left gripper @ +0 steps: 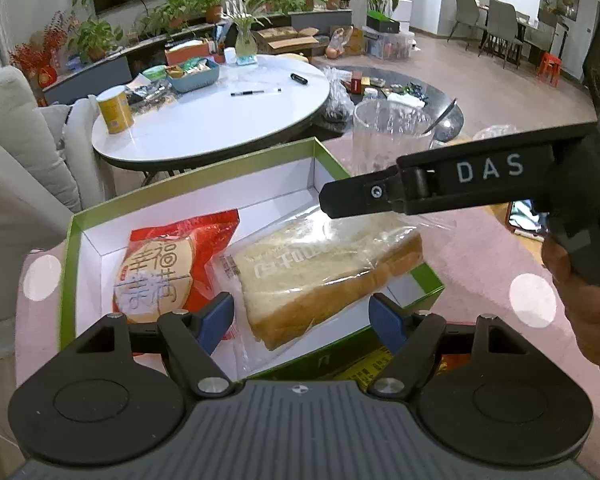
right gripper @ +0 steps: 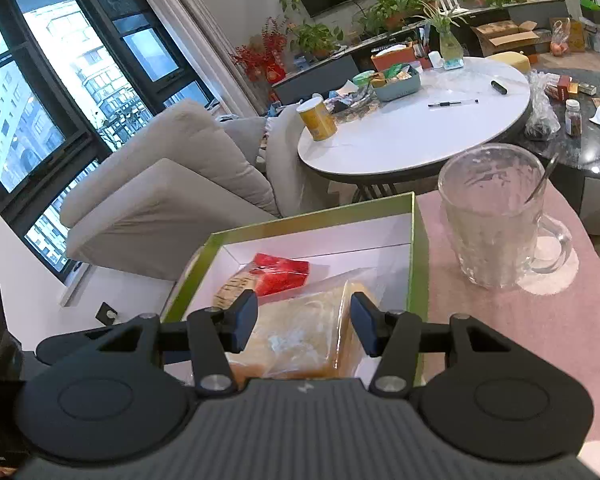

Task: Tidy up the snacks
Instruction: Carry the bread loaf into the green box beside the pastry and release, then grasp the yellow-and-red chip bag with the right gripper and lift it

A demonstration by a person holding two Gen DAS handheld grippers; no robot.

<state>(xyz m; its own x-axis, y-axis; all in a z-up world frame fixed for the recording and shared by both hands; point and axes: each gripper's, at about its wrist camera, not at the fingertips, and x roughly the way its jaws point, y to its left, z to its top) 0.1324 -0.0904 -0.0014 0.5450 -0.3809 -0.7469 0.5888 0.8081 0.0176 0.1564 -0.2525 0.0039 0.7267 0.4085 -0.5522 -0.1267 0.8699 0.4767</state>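
A green-rimmed white box [left gripper: 188, 184] sits on the pink tabletop. In it lie a red-wrapped round cake [left gripper: 168, 268] and a clear bag of sliced bread [left gripper: 320, 268], its right end resting on the box rim. My left gripper [left gripper: 300, 320] is open and empty above the box's near edge. My right gripper [right gripper: 303, 322] is open, its fingers apart on either side of the bread bag [right gripper: 300, 332]. It also shows in the left wrist view [left gripper: 340, 204], over the bag's far end. The box [right gripper: 312, 216] and red cake [right gripper: 276, 276] show in the right wrist view.
A glass mug [right gripper: 492, 216] with a spoon stands right of the box on the pink cloth [right gripper: 520, 320]. Beyond are a white round table [left gripper: 220, 120] with a yellow can [left gripper: 115, 109] and snack basket, a grey sofa [right gripper: 160, 200] at left, and a dark table [right gripper: 588, 144].
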